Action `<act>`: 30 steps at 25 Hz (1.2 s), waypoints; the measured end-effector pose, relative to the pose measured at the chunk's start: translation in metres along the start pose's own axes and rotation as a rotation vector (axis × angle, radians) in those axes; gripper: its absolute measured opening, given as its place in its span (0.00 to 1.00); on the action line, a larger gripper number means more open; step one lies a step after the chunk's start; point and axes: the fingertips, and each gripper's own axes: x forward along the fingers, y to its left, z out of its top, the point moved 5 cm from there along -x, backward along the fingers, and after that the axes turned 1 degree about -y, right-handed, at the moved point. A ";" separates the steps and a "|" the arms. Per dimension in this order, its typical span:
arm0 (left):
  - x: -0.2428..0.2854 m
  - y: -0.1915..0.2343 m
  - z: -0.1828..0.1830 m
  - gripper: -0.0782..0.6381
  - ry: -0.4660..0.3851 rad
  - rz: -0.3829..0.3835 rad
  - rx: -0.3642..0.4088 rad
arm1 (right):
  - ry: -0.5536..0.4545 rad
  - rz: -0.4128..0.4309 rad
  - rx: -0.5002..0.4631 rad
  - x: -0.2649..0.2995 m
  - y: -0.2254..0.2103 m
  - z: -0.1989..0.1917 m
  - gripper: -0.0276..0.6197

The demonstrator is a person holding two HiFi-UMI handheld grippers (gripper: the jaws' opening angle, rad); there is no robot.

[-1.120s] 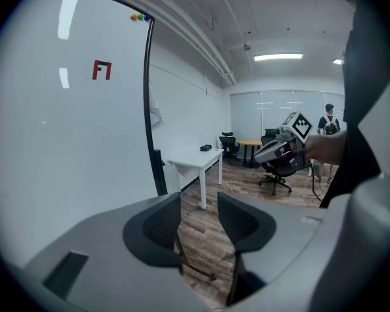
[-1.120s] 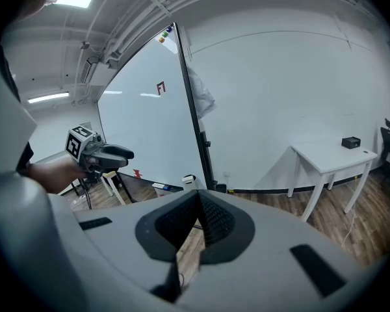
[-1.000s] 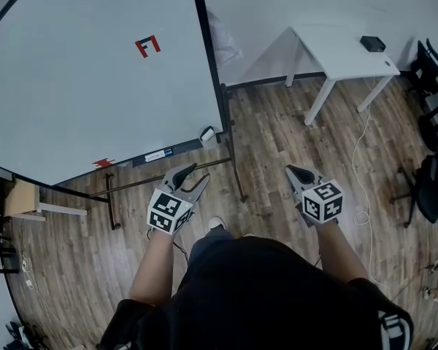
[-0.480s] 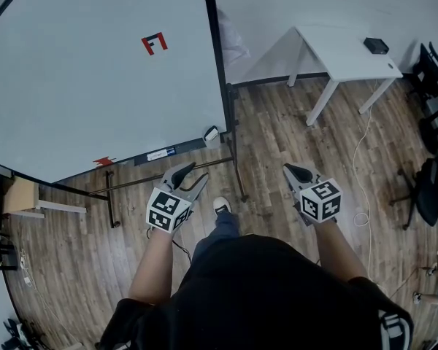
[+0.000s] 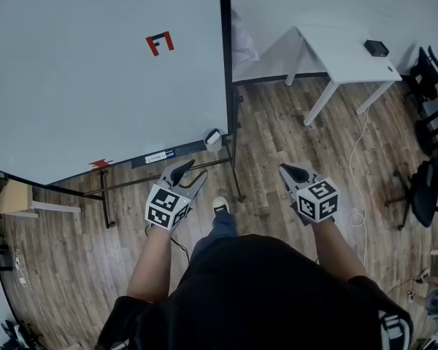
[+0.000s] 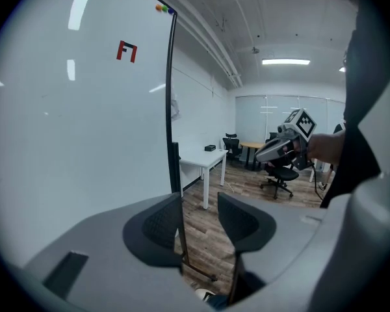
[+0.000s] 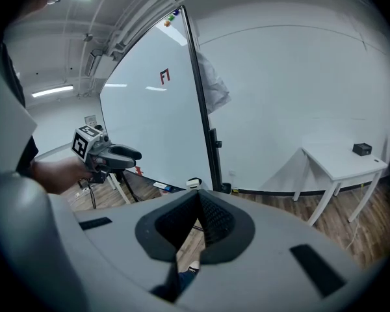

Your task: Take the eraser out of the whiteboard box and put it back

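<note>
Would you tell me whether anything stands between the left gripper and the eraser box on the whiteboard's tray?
Nothing visible does: only open air lies between the open left gripper and the eraser box at the right end of the tray.

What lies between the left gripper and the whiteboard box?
Head view: only the whiteboard stand's thin crossbar over wood floor separates the left gripper from the whiteboard box.

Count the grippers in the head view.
2. The left gripper is just below the whiteboard, jaws apart and empty. The right gripper is over the floor, jaws together. None seems hidden.
</note>
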 end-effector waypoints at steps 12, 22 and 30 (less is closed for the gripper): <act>0.026 0.038 -0.005 0.37 0.040 -0.026 0.005 | 0.019 0.020 0.035 0.043 -0.006 0.009 0.04; 0.054 0.061 -0.015 0.37 0.072 -0.059 -0.016 | 0.039 0.027 0.071 0.067 -0.011 0.004 0.04; 0.077 0.072 -0.027 0.37 0.113 -0.085 -0.038 | 0.067 0.041 0.085 0.085 -0.013 -0.002 0.03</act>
